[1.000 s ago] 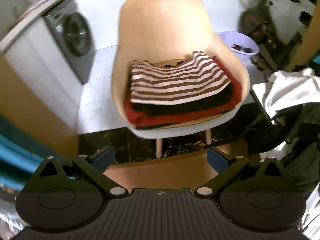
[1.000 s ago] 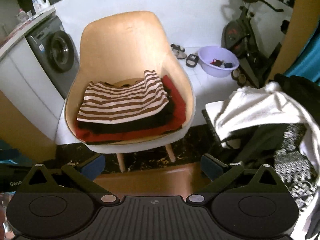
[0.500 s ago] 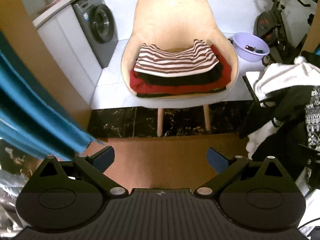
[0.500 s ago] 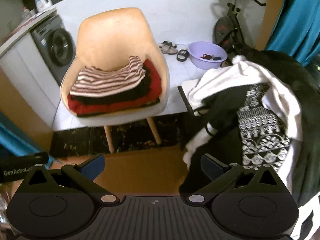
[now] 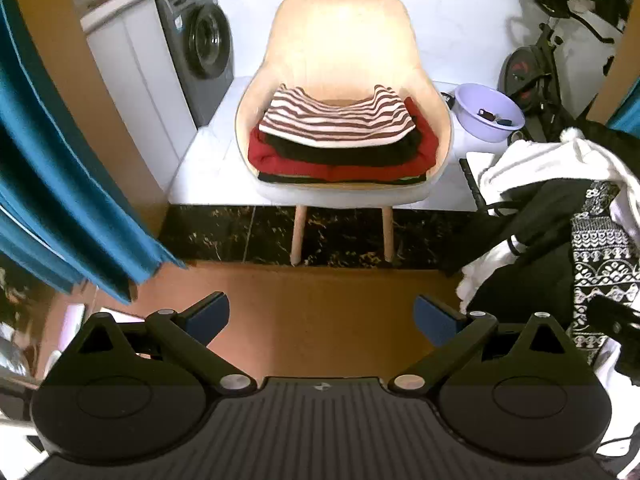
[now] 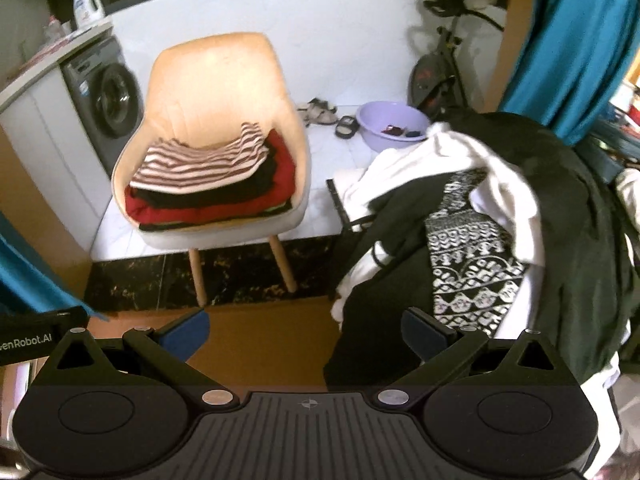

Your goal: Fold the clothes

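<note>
A stack of folded clothes, a striped shirt (image 5: pixel 336 120) on top of black and red garments (image 5: pixel 344 160), lies on the seat of a tan chair (image 5: pixel 340 40); the stack also shows in the right wrist view (image 6: pixel 204 164). A heap of unfolded clothes (image 6: pixel 480 216), white, black and a black-and-white patterned piece, is piled at the right; it also shows in the left wrist view (image 5: pixel 560 208). My left gripper (image 5: pixel 322 316) is open and empty over the brown floor. My right gripper (image 6: pixel 306 334) is open and empty, its right finger by the heap's lower edge.
A washing machine (image 5: pixel 200 44) and white cabinet stand left of the chair. A purple basin (image 6: pixel 394 124), sandals (image 6: pixel 320 110) and an exercise bike (image 6: pixel 440 72) are behind. Teal curtains (image 5: pixel 60 184) hang at left and right (image 6: pixel 568 40). A dark marble step (image 5: pixel 320 236) crosses below the chair.
Both grippers have pulled back from the chair, which now looks smaller and farther. The right view has swung right, so the unfolded heap fills more of it. Both stay open.
</note>
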Tool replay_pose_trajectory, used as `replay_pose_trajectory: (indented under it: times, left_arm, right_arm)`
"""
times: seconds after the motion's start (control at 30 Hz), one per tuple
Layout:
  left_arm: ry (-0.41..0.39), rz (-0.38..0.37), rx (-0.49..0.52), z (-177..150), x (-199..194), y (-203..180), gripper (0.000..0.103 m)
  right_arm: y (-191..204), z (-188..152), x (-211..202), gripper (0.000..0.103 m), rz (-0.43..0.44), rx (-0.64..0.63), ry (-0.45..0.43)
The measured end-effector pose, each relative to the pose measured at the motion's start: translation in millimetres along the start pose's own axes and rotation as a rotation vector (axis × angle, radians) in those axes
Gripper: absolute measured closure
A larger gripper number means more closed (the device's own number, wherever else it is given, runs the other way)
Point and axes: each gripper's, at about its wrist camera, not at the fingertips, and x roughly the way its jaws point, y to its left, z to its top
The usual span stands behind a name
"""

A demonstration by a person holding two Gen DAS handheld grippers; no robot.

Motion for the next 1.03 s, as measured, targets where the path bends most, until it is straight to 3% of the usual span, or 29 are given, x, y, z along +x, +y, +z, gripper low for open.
replay_pose_trajectory:
  times: [0.37,1.03]
  left_arm:
    - [0.056,-0.034,-0.008,-23.3,-0.3,5.9,0.002]
    - [0.026,-0.048,0.061,-22.0,-8.0,-17.3,0.002]
  right_arm:
    - [3.7,-18.0,-10.4,0.001,0.009,-0.011,0.025]
    - [-10.6,-20.7,-6.4,0.001,0.018,0.006,0.038]
